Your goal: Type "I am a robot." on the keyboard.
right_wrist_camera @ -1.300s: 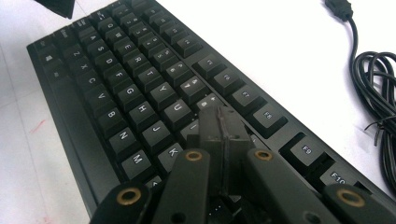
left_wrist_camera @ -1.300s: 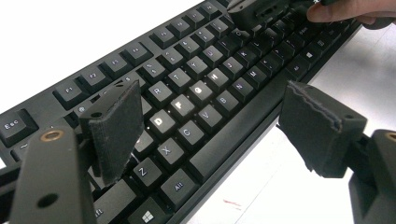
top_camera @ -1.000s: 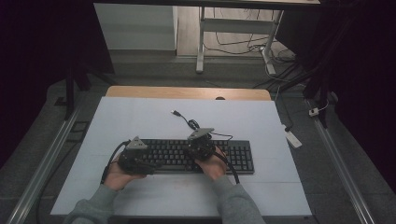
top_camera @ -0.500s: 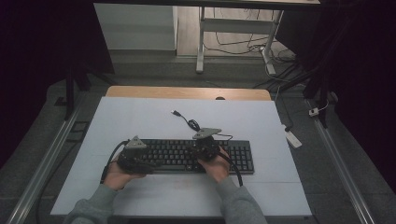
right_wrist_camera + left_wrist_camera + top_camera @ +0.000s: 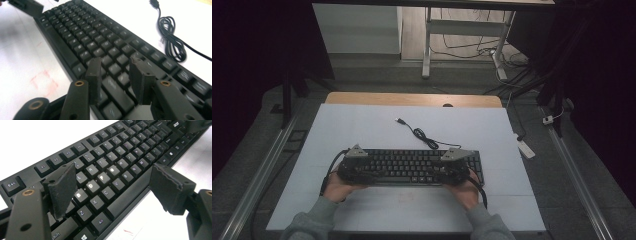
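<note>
A black keyboard (image 5: 409,167) lies across the white table top (image 5: 362,130), its coiled cable (image 5: 422,135) running off behind it to a USB plug (image 5: 399,120). My left gripper (image 5: 357,164) hovers over the keyboard's left end. In the left gripper view the left gripper (image 5: 113,170) stands wide open above the letter keys (image 5: 130,152), touching nothing. My right gripper (image 5: 455,164) is over the right part of the key block. Its jaws (image 5: 116,62) have just been opening and stand apart just above the keys (image 5: 82,32), with nothing gripped. The cable (image 5: 172,37) lies beyond.
A wooden strip (image 5: 412,99) borders the table's far edge. Metal rails (image 5: 267,165) run along both sides. A small white box (image 5: 524,148) lies on the floor at the right. A faint red mark (image 5: 45,80) is on the table in front of the keyboard.
My right hand has slid to the right along the keyboard, from near its middle to its right part. The left hand has kept still.
</note>
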